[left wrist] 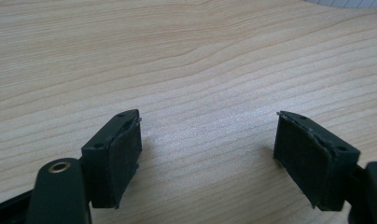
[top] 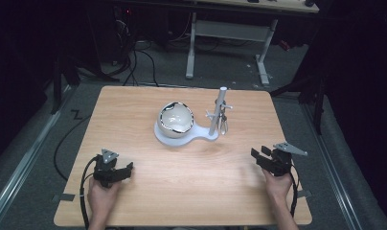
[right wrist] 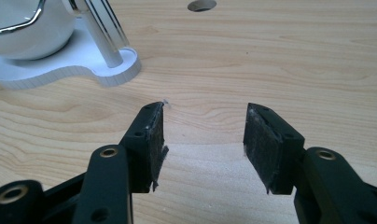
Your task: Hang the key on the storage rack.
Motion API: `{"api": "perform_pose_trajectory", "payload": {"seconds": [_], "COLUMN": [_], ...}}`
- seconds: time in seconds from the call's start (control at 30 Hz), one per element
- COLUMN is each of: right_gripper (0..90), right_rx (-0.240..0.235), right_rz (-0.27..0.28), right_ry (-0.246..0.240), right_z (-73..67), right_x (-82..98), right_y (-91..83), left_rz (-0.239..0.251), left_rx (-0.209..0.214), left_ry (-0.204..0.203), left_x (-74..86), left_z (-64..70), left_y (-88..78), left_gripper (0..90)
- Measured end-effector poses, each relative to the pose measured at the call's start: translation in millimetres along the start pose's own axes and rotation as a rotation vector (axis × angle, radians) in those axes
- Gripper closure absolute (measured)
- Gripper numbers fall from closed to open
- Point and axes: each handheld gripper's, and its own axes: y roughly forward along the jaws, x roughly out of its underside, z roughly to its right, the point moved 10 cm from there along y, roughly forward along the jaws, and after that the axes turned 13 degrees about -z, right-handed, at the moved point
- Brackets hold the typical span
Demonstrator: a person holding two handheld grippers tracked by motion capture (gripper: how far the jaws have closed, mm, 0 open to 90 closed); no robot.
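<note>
At the lower left of the high view, the person's left hand [top: 101,196] holds the left gripper [top: 127,171] low over the wooden counter [top: 134,120], its cable looping down toward the bottom edge of the frame. In the left gripper view its jaws stand wide apart with bare wood grain between the pads [left wrist: 123,158], and nothing is held.

Near the middle of the high view, slightly above centre, sits a white bowl [top: 176,118] with a dark wavy rim, resting on a flat white base [top: 201,135]. The base runs to the right, where a slim white post [top: 217,112] rises from it with short pegs near its top. A small clear piece [top: 223,124] hangs just beside the post; what it is cannot be told. In the right gripper view the bowl [right wrist: 23,28], the base [right wrist: 60,70] and the foot of the post [right wrist: 105,32] lie in the upper left corner, well apart from the jaws, and a round hole [right wrist: 201,5] in the counter shows at the top edge.

At the lower right of the high view, the right hand [top: 278,184] holds the right gripper [top: 256,155], with the grey plate on top and the jaws pointing toward the upper left of the frame, toward the bowl's stand. In the right gripper view those jaws are apart, at a narrower gap than the left pair, and nothing lies between the pads [right wrist: 156,140] but bare counter.

Beyond the counter's far edge, at the top of the high view, a grey floor carries dark cables and the white legs of another table [top: 230,28].
</note>
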Motion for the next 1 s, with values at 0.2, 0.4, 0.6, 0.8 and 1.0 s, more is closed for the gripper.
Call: {"api": "perform_pose_trajectory", "payload": {"seconds": [0.2, 0.4, 0.6, 0.8, 1.0], "right_gripper": [47.8, 46.9, 45.5, 44.9, 44.6], "right_rx": [0.009, 0.036, 0.053, 0.077, 0.093], "right_rz": [-0.022, -0.058, -0.094, -0.115, -0.142], "right_ry": [0.003, -0.019, -0.035, -0.053, -0.058], "right_z": [1.5, 1.0, 0.7, 1.8, 2.3], "right_x": [4.8, 10.6, 15.2, 18.0, 21.8], "right_y": [8.1, 16.6, 25.6, 33.0, 41.0], "left_rz": [0.0, 0.0, 0.0, 0.0, 0.0], "left_rx": [0.0, 0.0, 0.0, 0.0, 0.0], "left_ry": [0.0, 0.0, 0.0, 0.0, 0.0], "left_x": [0.0, 0.0, 0.0, 0.0, 0.0], "left_z": [0.0, 0.0, 0.0, 0.0, 0.0], "left_y": [0.0, 0.0, 0.0, 0.0, 0.0], "left_gripper": [23.6, 23.6, 23.7, 23.6, 23.7]}}
